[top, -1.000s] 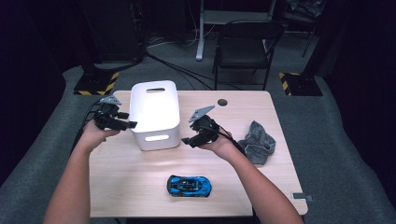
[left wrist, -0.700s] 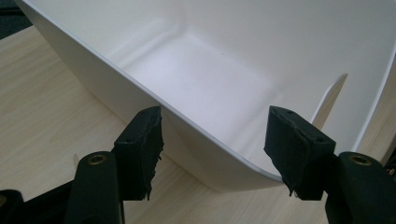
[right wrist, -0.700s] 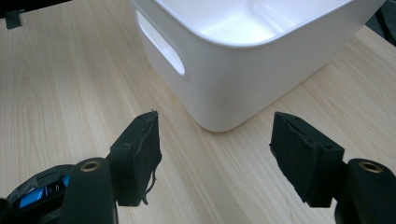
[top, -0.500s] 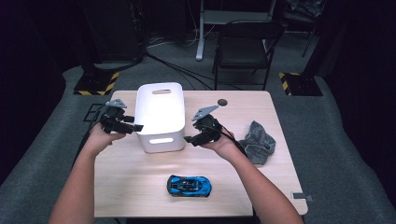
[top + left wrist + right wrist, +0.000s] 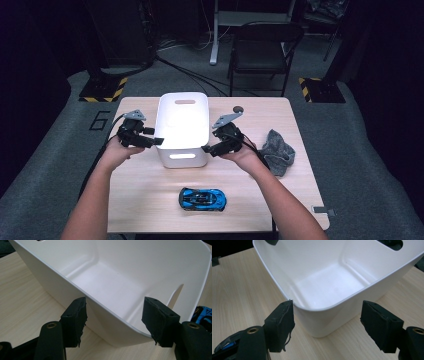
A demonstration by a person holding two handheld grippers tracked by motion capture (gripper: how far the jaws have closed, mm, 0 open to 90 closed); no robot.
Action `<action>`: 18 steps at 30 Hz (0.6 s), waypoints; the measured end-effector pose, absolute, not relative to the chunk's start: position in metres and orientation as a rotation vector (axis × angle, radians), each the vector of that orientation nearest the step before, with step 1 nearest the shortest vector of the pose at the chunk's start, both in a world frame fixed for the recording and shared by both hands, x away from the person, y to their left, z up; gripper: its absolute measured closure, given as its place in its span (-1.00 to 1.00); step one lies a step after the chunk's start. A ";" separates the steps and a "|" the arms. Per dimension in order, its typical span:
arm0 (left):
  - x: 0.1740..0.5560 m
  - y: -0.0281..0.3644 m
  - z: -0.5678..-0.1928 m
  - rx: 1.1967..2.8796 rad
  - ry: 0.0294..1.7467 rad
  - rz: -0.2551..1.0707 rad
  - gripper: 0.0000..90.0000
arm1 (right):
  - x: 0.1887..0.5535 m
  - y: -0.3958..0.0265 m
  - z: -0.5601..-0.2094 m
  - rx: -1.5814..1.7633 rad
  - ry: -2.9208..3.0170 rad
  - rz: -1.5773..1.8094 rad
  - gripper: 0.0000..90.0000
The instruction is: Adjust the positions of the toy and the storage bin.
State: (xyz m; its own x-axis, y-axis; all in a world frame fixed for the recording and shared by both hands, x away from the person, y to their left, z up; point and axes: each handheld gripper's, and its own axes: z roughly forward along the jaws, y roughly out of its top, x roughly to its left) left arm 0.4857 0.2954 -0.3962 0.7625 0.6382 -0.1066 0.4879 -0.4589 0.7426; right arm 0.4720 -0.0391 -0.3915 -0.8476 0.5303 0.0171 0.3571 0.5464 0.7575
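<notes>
White, empty, glossy bin point(image 5: 182, 127) stood upright; both grippers point(image 5: 147, 141) point(image 5: 212, 148) gaped apart, unclamped, flanking its walls; far handle slot cropped.

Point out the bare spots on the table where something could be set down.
Free: the near-left table corner beside the blue toy car, and the far-right strip behind the grey cloth. Crowded: around the white bin, flanked by left gripper and right gripper.

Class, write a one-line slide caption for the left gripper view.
Open left gripper straddling the rim of an empty white bin on the wooden table.
</notes>
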 end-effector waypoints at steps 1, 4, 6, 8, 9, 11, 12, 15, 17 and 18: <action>0.485 0.294 -0.396 2.147 0.831 0.237 -0.20 | 0.473 -0.040 -0.390 0.737 2.560 1.195 -0.44; 0.484 0.292 -0.396 2.146 0.830 0.232 -0.20 | 0.475 -0.041 -0.385 0.789 2.553 1.231 -0.47; 0.483 0.291 -0.396 2.144 0.827 0.222 -0.21 | 0.477 -0.039 -0.383 0.815 2.536 1.237 -0.43; 0.481 0.289 -0.396 2.139 0.813 0.226 -0.22 | 0.478 -0.036 -0.382 0.820 2.513 1.217 -0.43; 0.481 0.288 -0.396 2.142 0.802 0.218 -0.22 | 0.479 -0.035 -0.383 0.847 2.517 1.205 -0.42; 0.478 0.285 -0.396 2.144 0.783 0.217 -0.23 | 0.481 -0.032 -0.385 0.844 2.509 1.156 -0.44; 0.477 0.284 -0.396 2.139 0.783 0.221 -0.23 | 0.482 -0.030 -0.386 0.857 2.494 1.122 -0.44; 0.475 0.282 -0.397 2.138 0.773 0.226 -0.26 | 0.485 -0.031 -0.389 0.886 2.468 1.073 -0.33; 0.474 0.282 -0.396 2.140 0.763 0.224 -0.27 | 0.488 -0.033 -0.391 0.924 2.477 1.047 -0.12; 0.473 0.280 -0.396 2.135 0.764 0.224 -0.28 | 0.489 -0.035 -0.393 0.922 2.488 1.040 -0.07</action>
State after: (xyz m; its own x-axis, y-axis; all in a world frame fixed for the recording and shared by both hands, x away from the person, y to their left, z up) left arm 0.4732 0.2803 -0.3964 0.7983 0.5933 -0.1030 0.4439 -0.4643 0.7664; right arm 0.4891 -0.0348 -0.3926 -0.7527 0.6581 -0.0203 0.4479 0.5344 0.7168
